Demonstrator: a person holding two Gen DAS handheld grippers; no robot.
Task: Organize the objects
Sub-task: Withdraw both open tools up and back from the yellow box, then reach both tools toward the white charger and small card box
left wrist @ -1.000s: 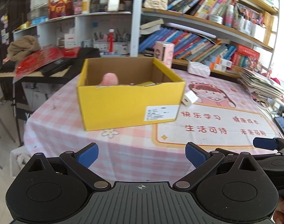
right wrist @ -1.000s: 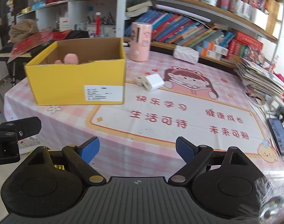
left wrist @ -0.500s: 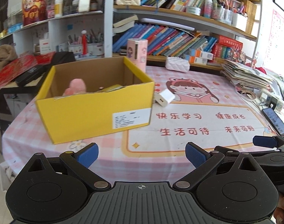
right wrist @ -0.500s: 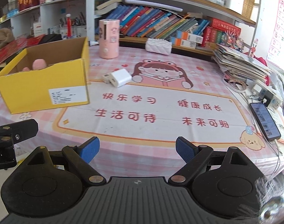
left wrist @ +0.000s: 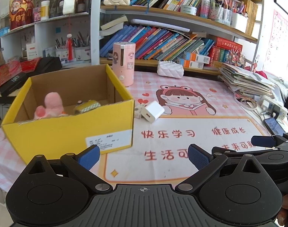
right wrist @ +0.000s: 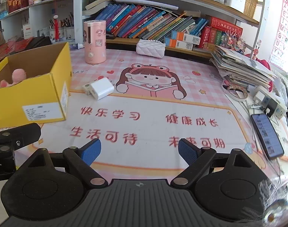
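Two tongs, left tongs [left wrist: 144,156] and right tongs [right wrist: 139,148], spread and empty in your hands.
Your yellow box [left wrist: 68,132] sits left of frame; white charger [right wrist: 102,88] lies mid-tabletop [right wrist: 153,109].

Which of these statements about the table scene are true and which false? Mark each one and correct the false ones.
1. Both the left gripper and the right gripper are open and hold nothing. True.
2. The pink plush toy lies on the tablecloth. False: it sits inside the yellow cardboard box.
3. The white charger lies outside the box. True.
4. The pink humidifier lies tipped over. False: it stands upright.
5. The phone is inside the box. False: it lies at the table's right edge.
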